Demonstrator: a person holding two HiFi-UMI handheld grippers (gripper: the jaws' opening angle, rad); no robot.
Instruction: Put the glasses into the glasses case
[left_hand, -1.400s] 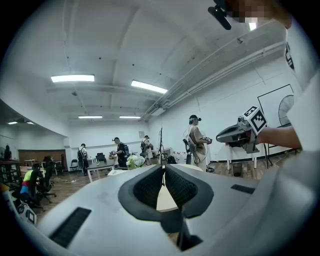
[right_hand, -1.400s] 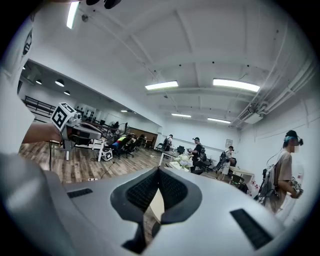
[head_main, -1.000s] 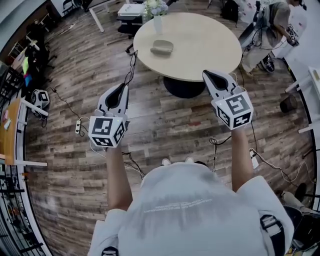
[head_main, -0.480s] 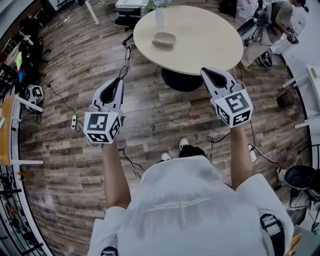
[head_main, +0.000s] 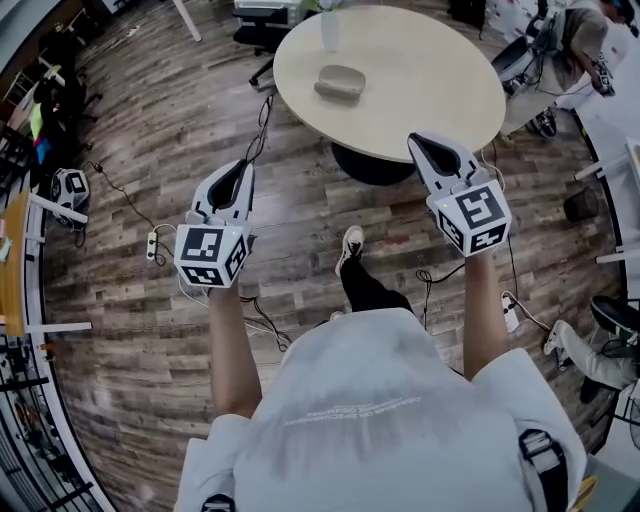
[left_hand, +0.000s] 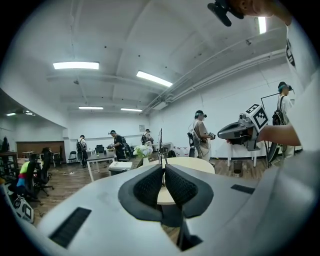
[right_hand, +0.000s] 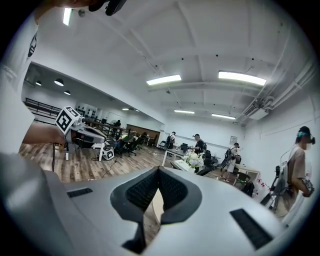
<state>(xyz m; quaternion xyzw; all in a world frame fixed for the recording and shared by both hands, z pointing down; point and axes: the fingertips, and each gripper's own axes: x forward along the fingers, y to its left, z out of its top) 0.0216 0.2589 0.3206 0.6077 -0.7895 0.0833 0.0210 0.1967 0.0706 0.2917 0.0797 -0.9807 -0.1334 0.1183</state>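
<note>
A grey-green glasses case lies on the round beige table ahead of me; I cannot make out the glasses themselves. My left gripper is held over the wooden floor, short of the table, jaws shut with nothing between them. My right gripper hangs near the table's front edge, also shut and empty. In the left gripper view the pads meet, with the table beyond them. In the right gripper view the pads touch at the tips.
A vase of flowers stands at the table's far edge. Cables and a power strip lie on the floor to the left. A person stands at the upper right. Desks and chairs line the far side.
The person has stepped forward, one foot now showing ahead on the floor. Both grippers stay shut and have kept about the same pose.
</note>
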